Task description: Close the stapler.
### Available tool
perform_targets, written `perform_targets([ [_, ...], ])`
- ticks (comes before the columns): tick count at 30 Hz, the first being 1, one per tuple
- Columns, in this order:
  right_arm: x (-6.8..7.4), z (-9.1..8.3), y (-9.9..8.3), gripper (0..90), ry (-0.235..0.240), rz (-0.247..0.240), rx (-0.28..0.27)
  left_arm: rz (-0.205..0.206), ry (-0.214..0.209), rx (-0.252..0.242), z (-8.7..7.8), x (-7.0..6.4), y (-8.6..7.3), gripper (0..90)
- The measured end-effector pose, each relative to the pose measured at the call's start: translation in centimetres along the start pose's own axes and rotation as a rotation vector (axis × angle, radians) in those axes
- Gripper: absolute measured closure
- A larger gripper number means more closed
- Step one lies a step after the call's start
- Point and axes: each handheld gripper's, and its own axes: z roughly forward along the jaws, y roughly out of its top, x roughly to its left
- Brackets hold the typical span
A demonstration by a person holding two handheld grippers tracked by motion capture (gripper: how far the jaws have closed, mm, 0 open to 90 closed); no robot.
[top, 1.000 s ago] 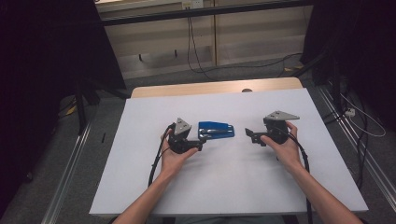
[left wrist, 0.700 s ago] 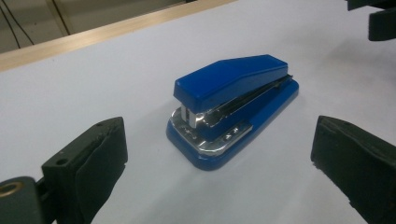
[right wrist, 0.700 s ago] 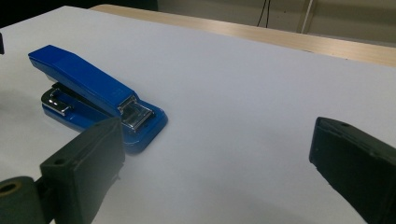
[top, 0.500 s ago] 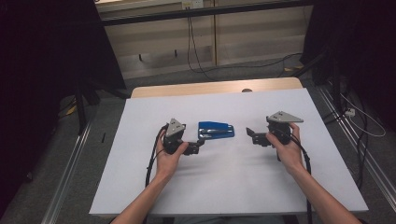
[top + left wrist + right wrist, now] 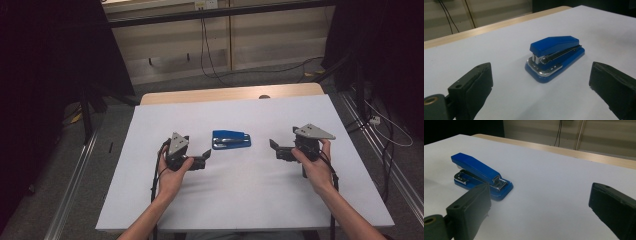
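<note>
Fingers (image 5: 475, 86) of the left gripper (image 5: 196, 159) are spread wide and empty, and the right gripper (image 5: 276, 149) is spread wide too, both hovering over the white surface (image 5: 250, 200). Between them, untouched, lies the small blue plastic-and-chrome stapler (image 5: 231, 139). It looks rigid, compact and fairly light, with glossy sides that may slip; pinching across the flat base flanks seems safest, since squeezing the hinged top would likely press it shut.

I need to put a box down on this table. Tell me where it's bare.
Bare: the white table between both forearms at the near edge, the far strip behind the blue stapler, and both far corners. Crowded: the middle band, where the left gripper, stapler and right gripper line up.
</note>
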Motion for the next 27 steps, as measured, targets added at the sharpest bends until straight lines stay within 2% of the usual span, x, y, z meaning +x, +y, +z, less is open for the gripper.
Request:
perform_targets([
  [10, 0.2, -2.0, -0.8, 3.8, -0.009, 0.005, -0.021, -0.007, 0.031, -0.020, -2.7, -0.2, -1.0, 4.7],
  [15, 0.3, -3.0, -0.8, 3.8, -0.024, 0.003, -0.056, -0.014, 0.038, -0.052, -4.3, -0.1, -1.3, 4.8],
  [23, 0.3, -4.1, -1.5, 3.4, -0.021, 0.014, -0.048, -0.034, 0.048, -0.042, -6.0, 0.5, -2.2, 4.4],
  [25, 0.3, -4.2, -1.6, 3.3, -0.023, 0.017, -0.049, -0.043, 0.066, -0.044, -6.6, 0.7, -2.3, 4.4],
  [27, 0.2, -4.5, -1.7, 3.3, -0.028, 0.018, -0.051, -0.035, 0.073, -0.048, -7.2, 0.8, -2.6, 4.4],
])
